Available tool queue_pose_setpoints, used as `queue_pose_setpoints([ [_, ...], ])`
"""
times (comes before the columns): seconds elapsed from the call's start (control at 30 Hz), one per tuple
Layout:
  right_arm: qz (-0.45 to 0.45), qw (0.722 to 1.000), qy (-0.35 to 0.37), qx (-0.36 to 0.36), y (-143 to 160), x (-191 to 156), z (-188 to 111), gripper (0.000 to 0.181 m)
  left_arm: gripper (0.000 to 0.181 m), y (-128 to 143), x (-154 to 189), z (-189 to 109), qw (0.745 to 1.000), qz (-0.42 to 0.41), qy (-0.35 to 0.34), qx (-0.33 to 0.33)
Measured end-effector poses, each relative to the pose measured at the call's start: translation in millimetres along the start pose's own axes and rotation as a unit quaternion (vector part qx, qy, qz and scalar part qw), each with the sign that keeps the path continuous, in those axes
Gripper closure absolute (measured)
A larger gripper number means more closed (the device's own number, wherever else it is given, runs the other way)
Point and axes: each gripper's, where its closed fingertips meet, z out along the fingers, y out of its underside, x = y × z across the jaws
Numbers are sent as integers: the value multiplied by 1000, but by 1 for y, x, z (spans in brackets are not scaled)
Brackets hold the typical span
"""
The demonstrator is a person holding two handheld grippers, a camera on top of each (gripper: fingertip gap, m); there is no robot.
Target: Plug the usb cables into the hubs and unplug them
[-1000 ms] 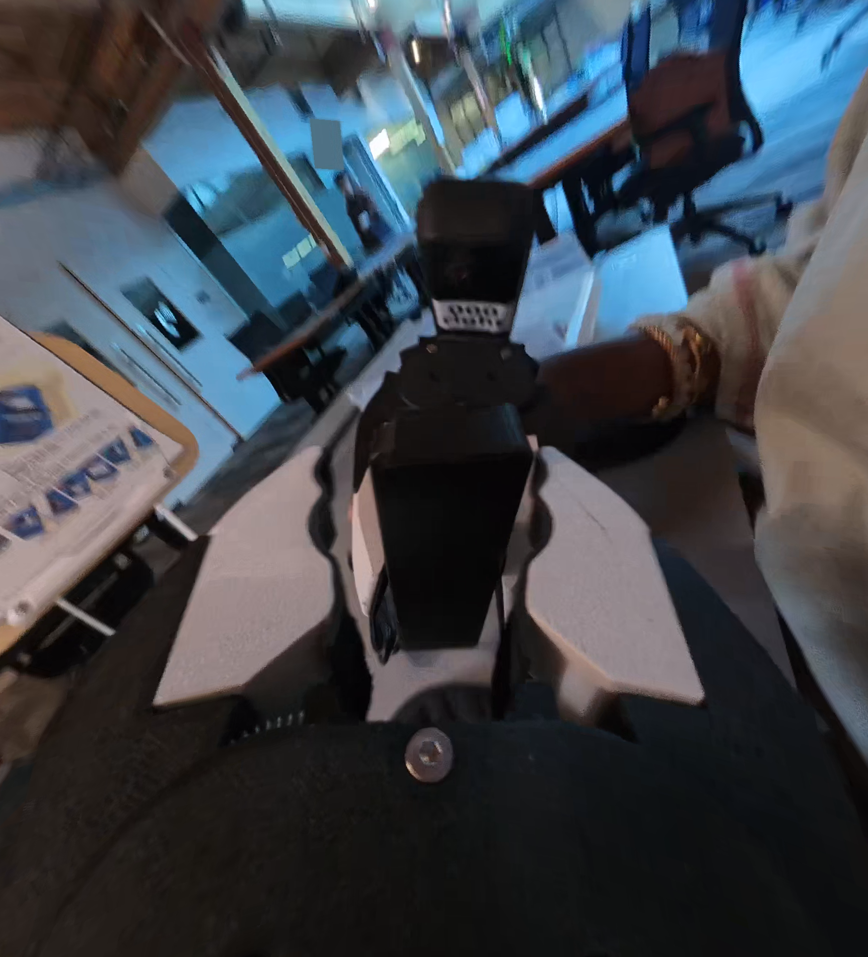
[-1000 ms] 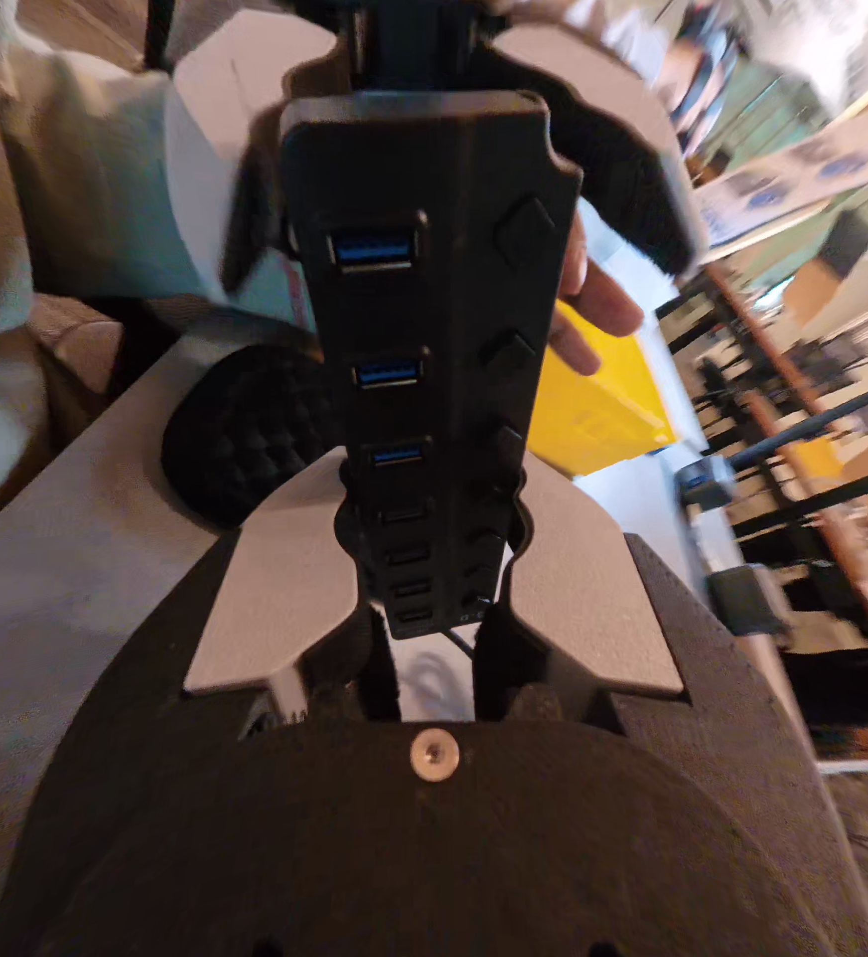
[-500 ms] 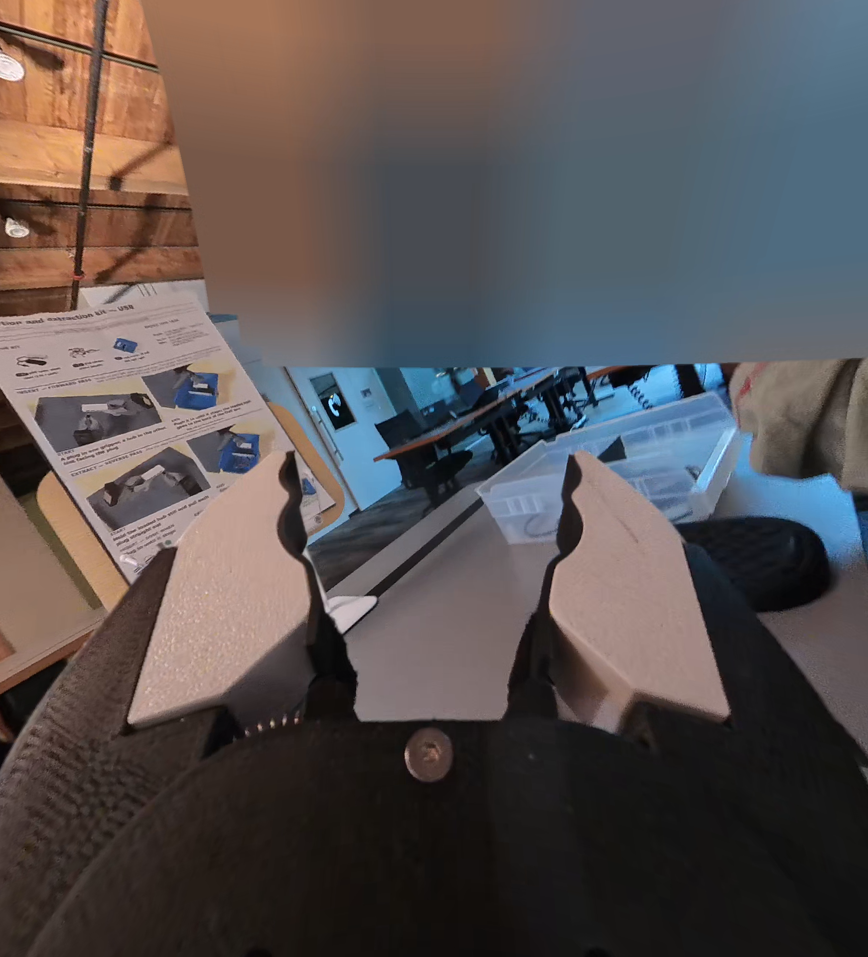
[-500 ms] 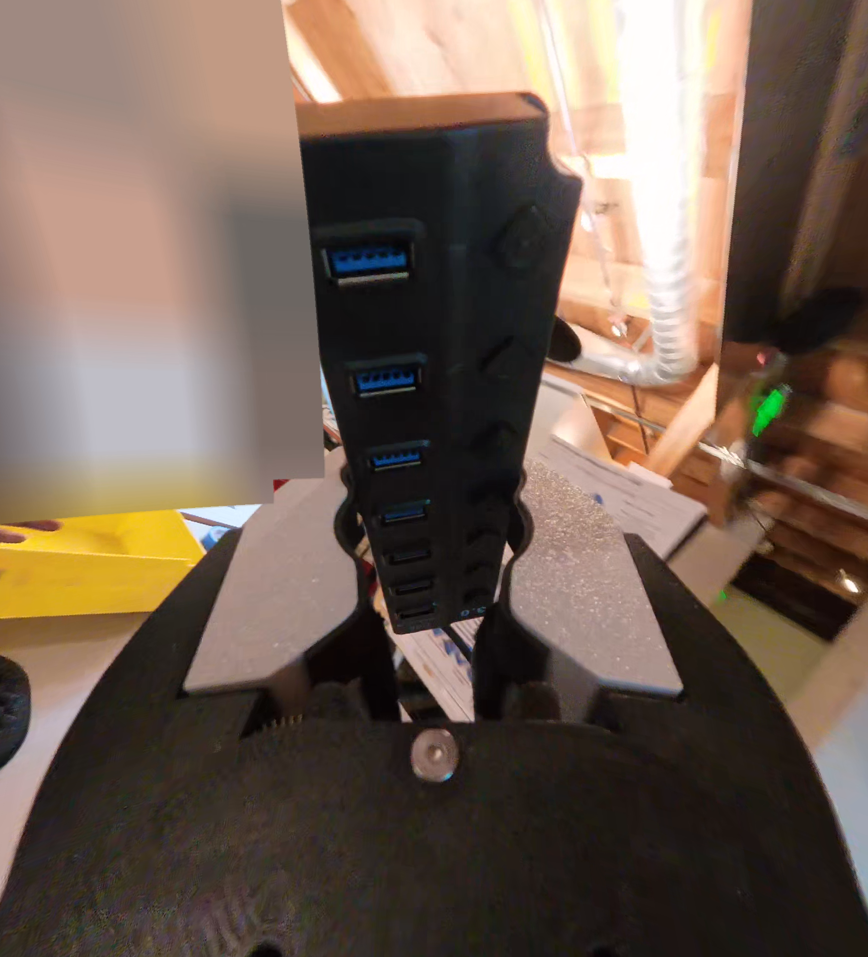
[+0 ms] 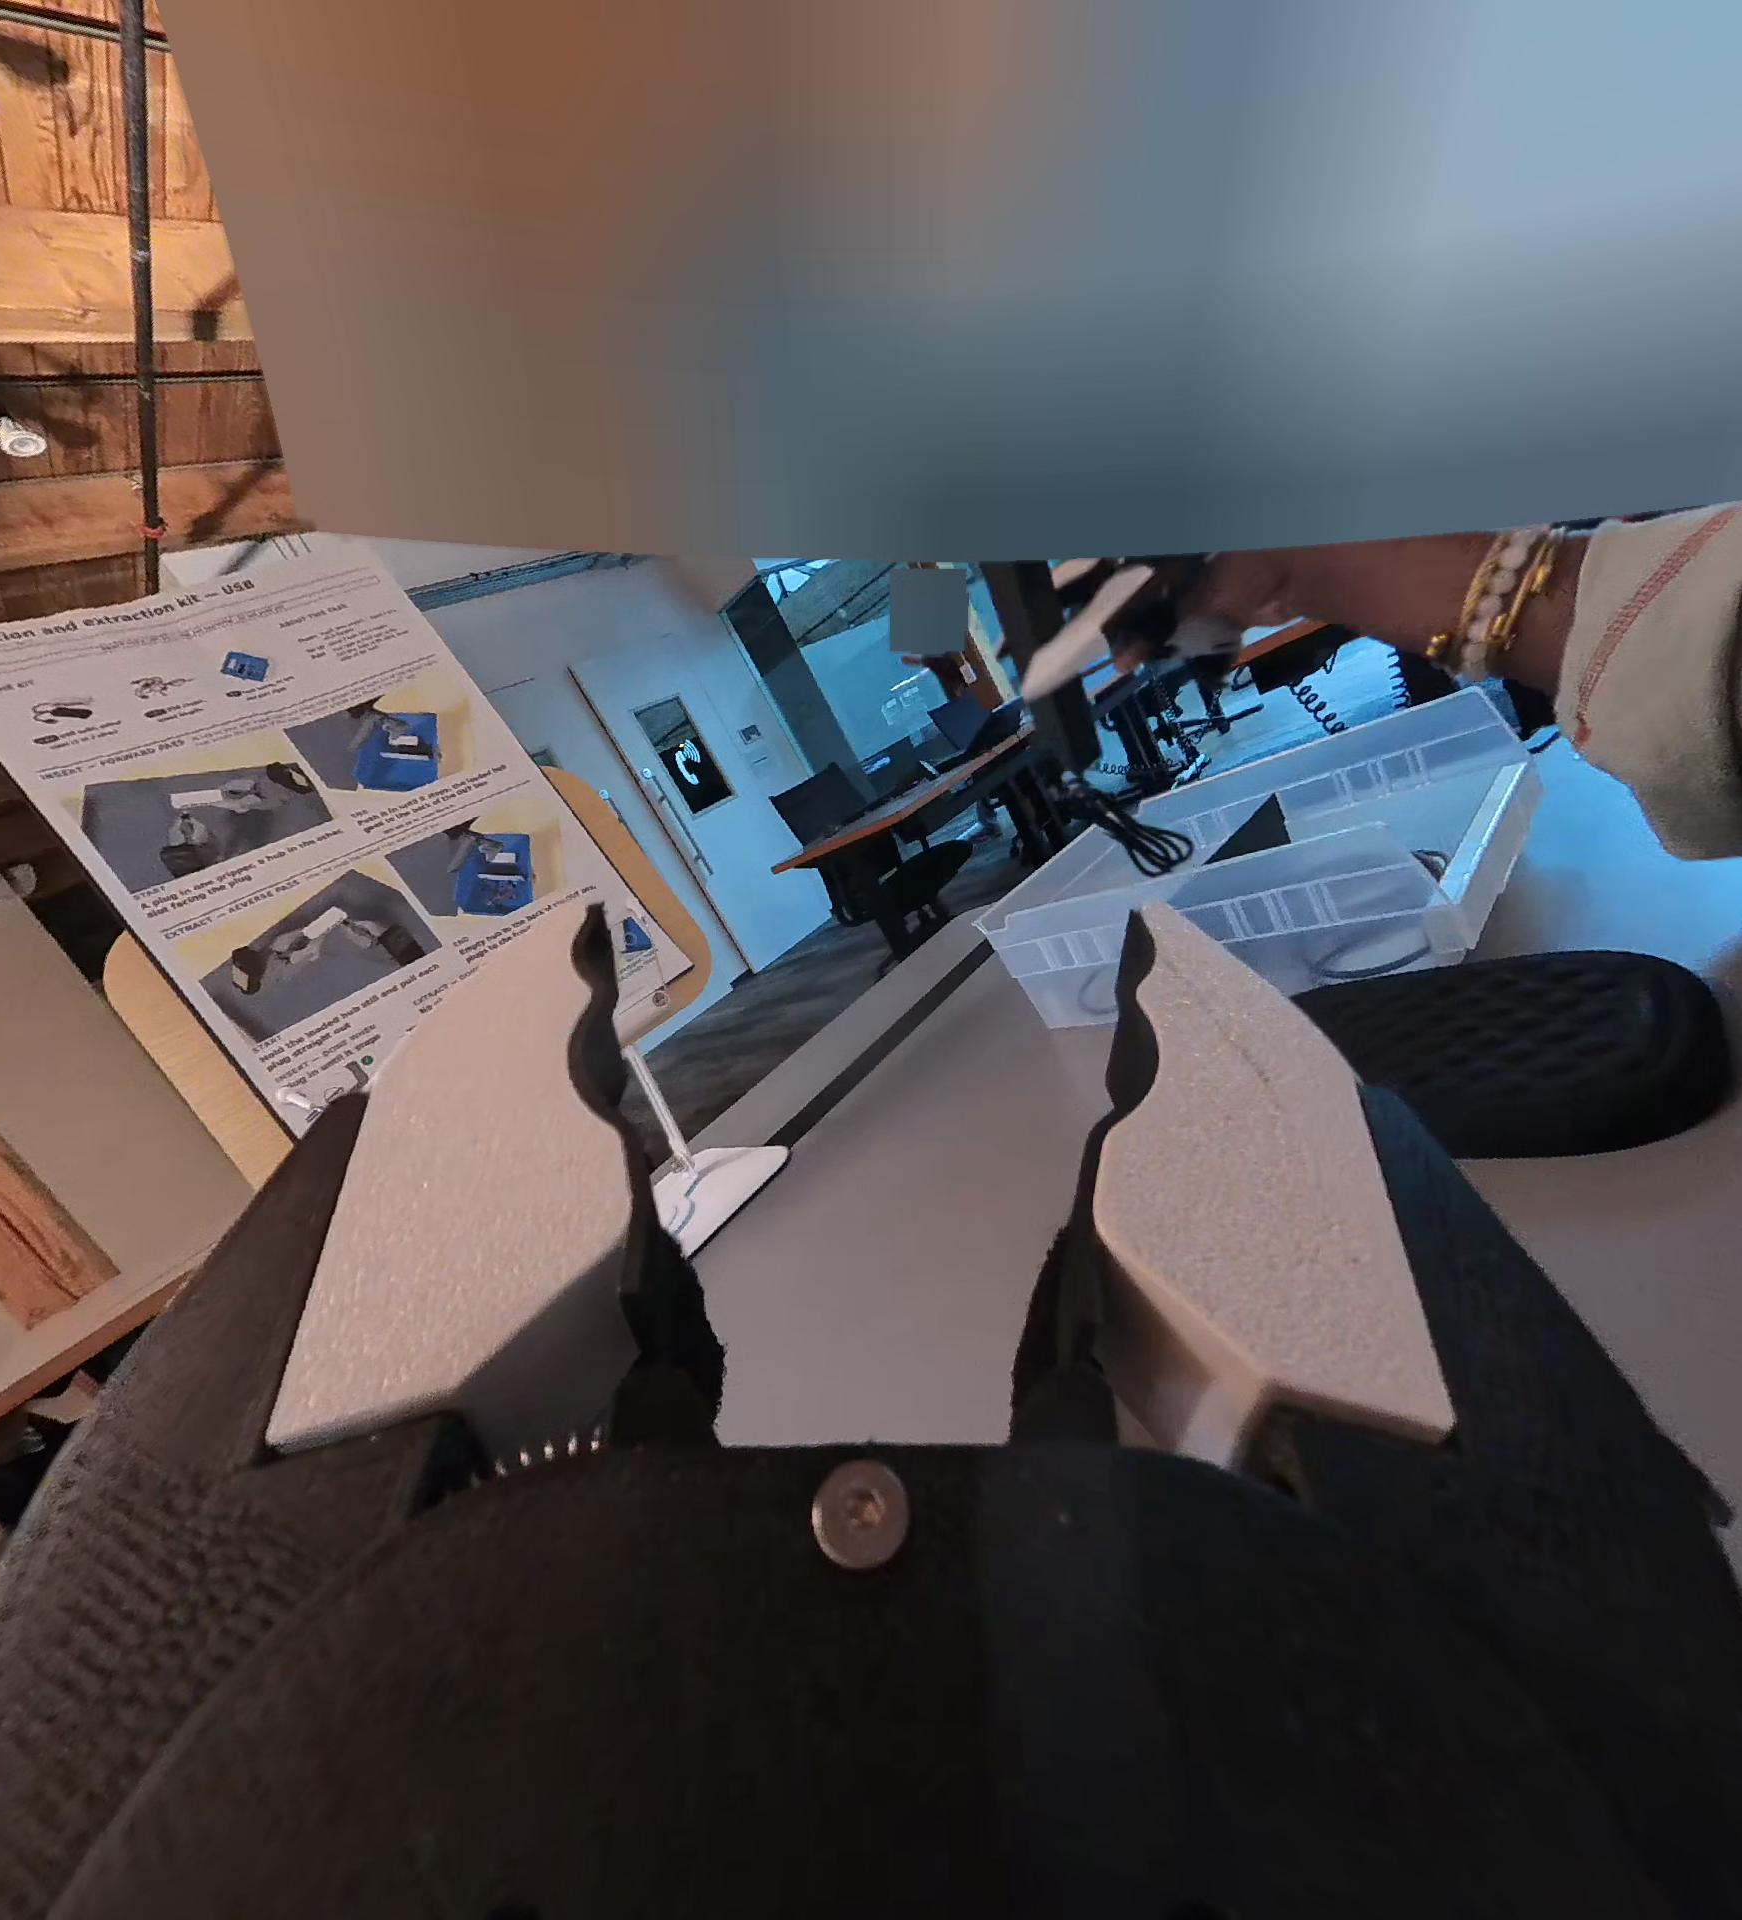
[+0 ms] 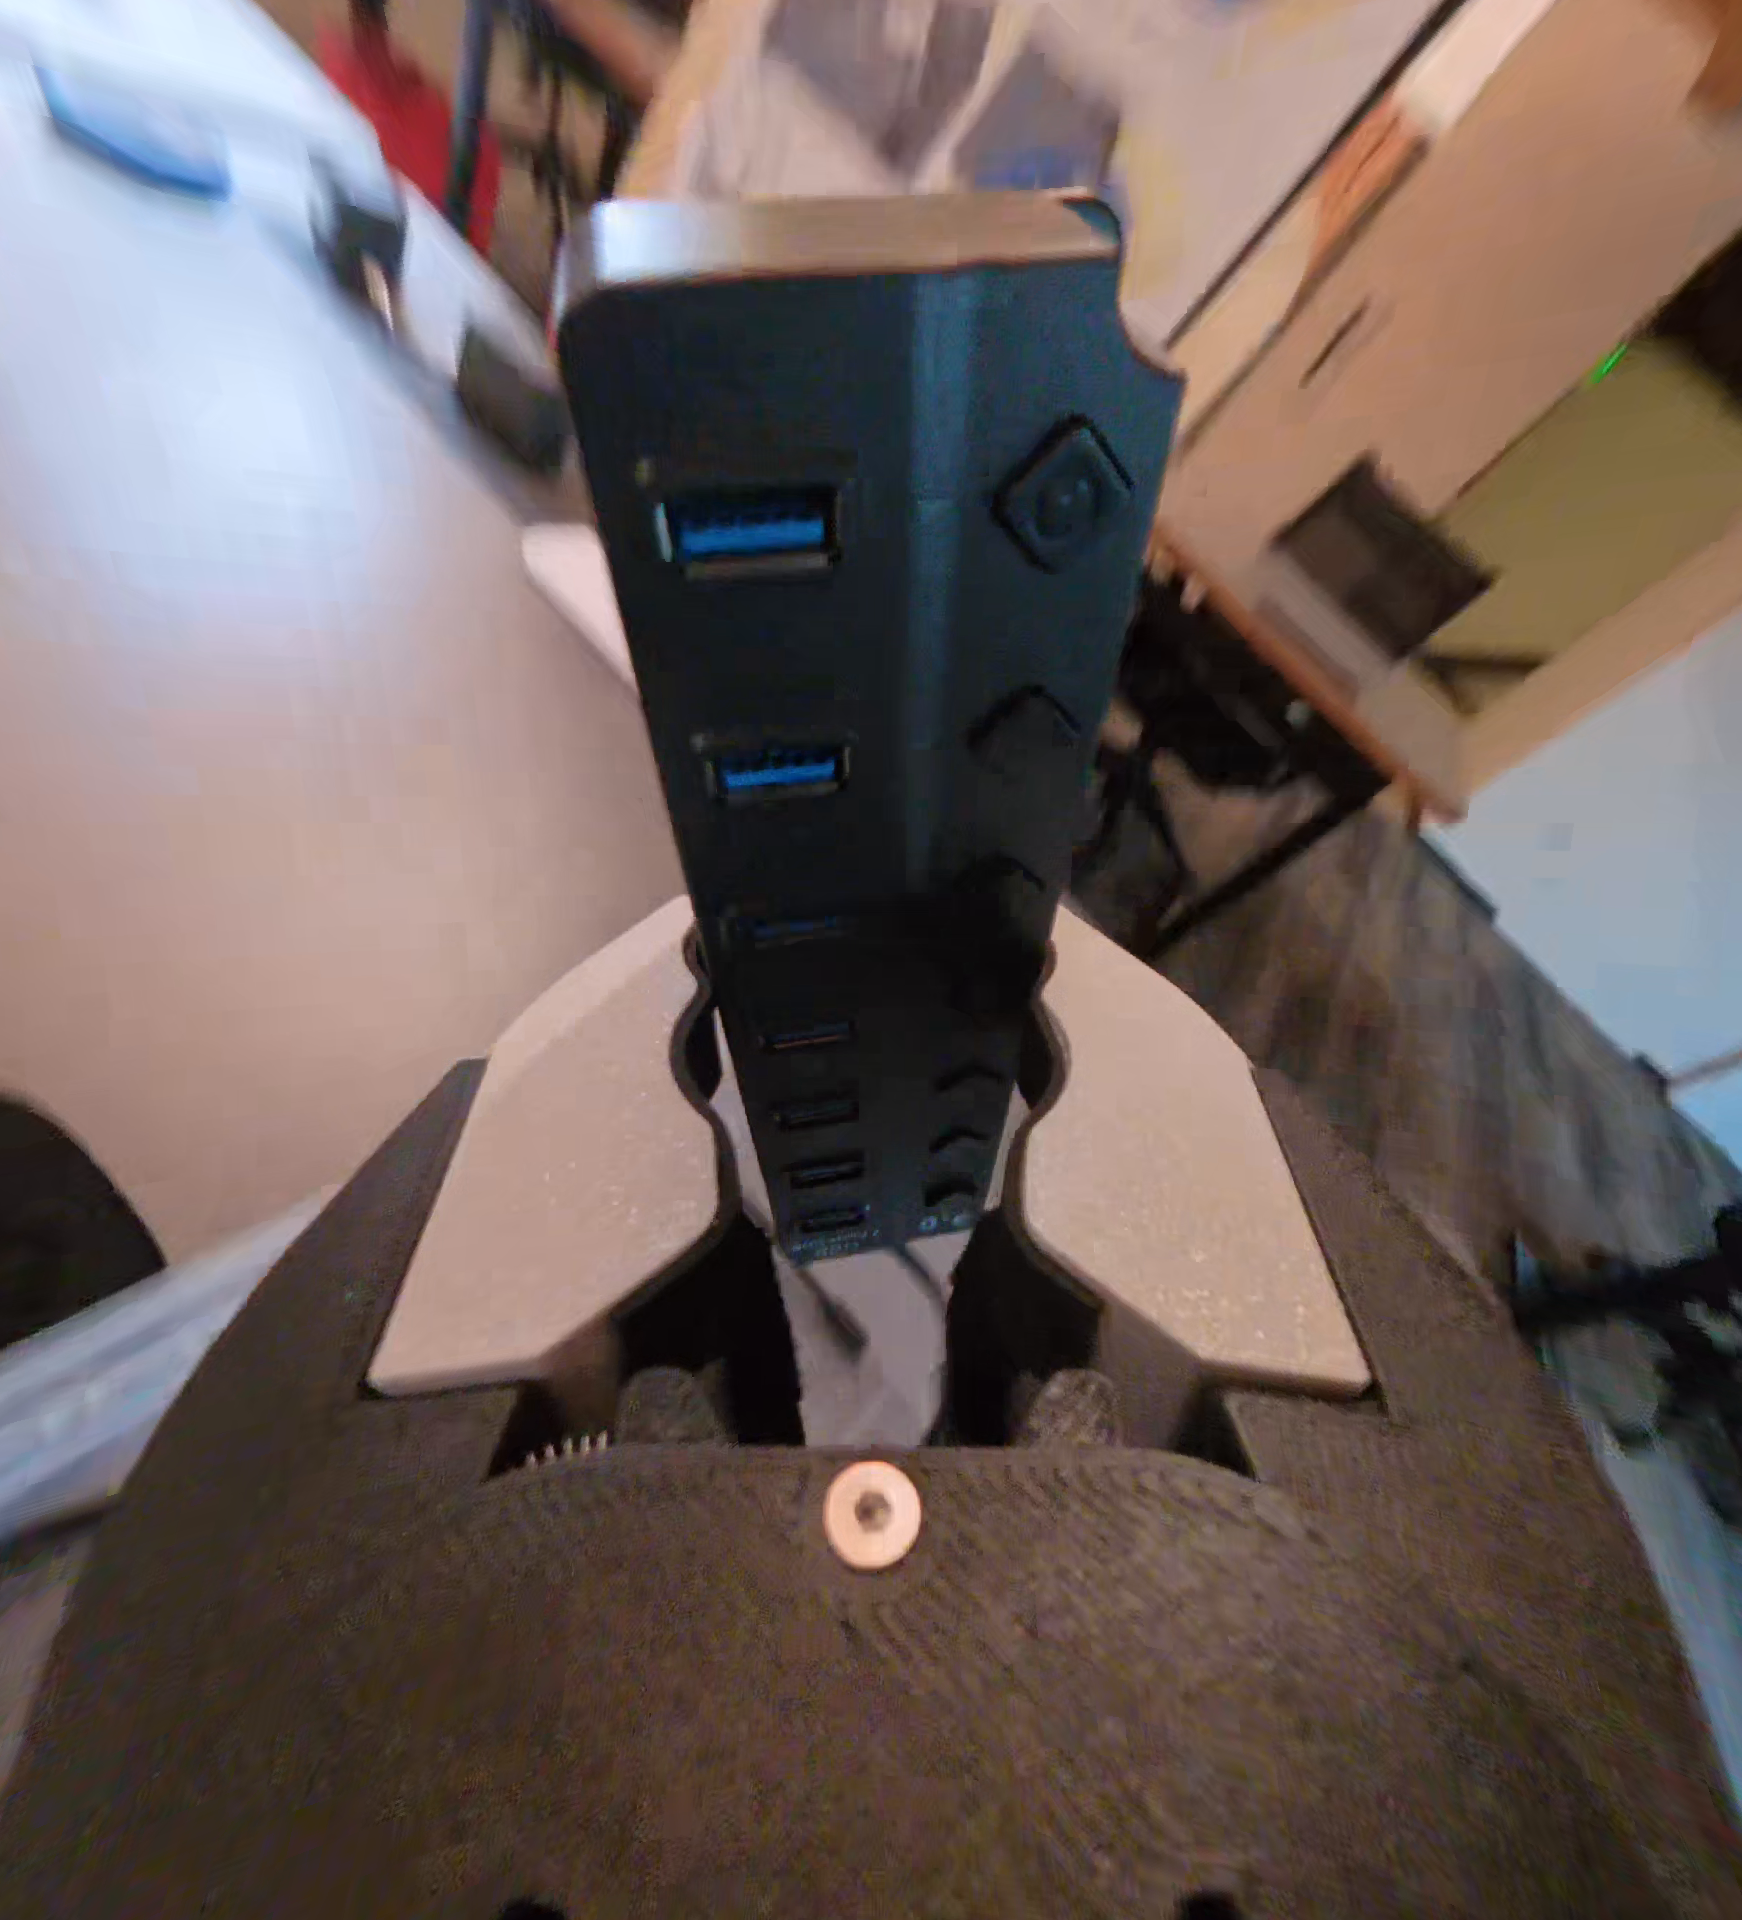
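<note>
My right gripper [image 6: 872, 945] is shut on a long black USB hub [image 6: 867, 644]. The hub sticks out upright past the fingers, with its blue ports and a row of buttons facing me. All the ports I can see are empty. My left gripper [image 5: 862, 925] is open and empty, held above the grey table [image 5: 867, 1268]. A black cable [image 5: 1142, 842] lies in a clear plastic bin [image 5: 1366, 831] at the back right of the left wrist view. The right hand with the other gripper [image 5: 1116, 634] shows far off, above that bin.
A printed instruction sheet on a stand [image 5: 254, 790] is at the left, with its white foot [image 5: 732, 1184] on the table. A black textured pad [image 5: 1532, 1049] lies at the right. A person's sleeved arm [image 5: 1677, 675] reaches across at the upper right. The right wrist view is blurred. Tip to tip, the grippers are about 40 centimetres apart.
One second ago my left gripper held a black plug against the hub; it has since let go and opened. My right gripper has swung round with the hub still in it.
</note>
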Motion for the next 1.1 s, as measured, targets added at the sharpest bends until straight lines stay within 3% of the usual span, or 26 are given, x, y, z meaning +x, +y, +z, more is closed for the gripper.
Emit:
queue_pose_setpoints([
  [0.17, -17, 976, -75, -203, 91, -24, 32, 126, 90, 1, -2, 2, 1000, 13, -7, -8],
  [0.27, -36, 925, -124, -356, 151, -37, 38, 96, 90, -3, -5, -1, 999, 31, -16, -15],
  [0.33, 2, 913, -175, -368, 168, -54, 45, 100, 90, -6, -8, -4, 999, 42, -21, -20],
  [0.47, 117, 918, -201, -322, 166, -59, 54, 109, 91, -8, -16, -9, 998, 49, -33, -28],
  [0.53, 146, 918, -180, -321, 173, -50, 51, 113, 91, -7, -19, -11, 997, 54, -39, -34],
  [0.67, 157, 914, -90, -364, 193, -19, 27, 90, 91, -4, -23, -14, 996, 59, -45, -45],
  [0.8, 150, 930, 18, -336, 177, 24, -8, 80, 91, 0, -26, -15, 996, 57, -49, -52],
  [0.87, 104, 920, 133, -353, 169, 63, -40, 82, 91, 3, -27, -15, 995, 60, -50, -59],
  [0.93, 46, 918, 185, -347, 146, 78, -62, 83, 91, 6, -27, -15, 995, 64, -51, -65],
  [1.0, 30, 951, 142, -274, 110, 53, -55, 95, 91, 9, -27, -15, 994, 66, -52, -70],
  [1.1, 31, 990, -21, -135, 57, -33, -28, 102, 91, 12, -26, -14, 994, 67, -51, -76],
])
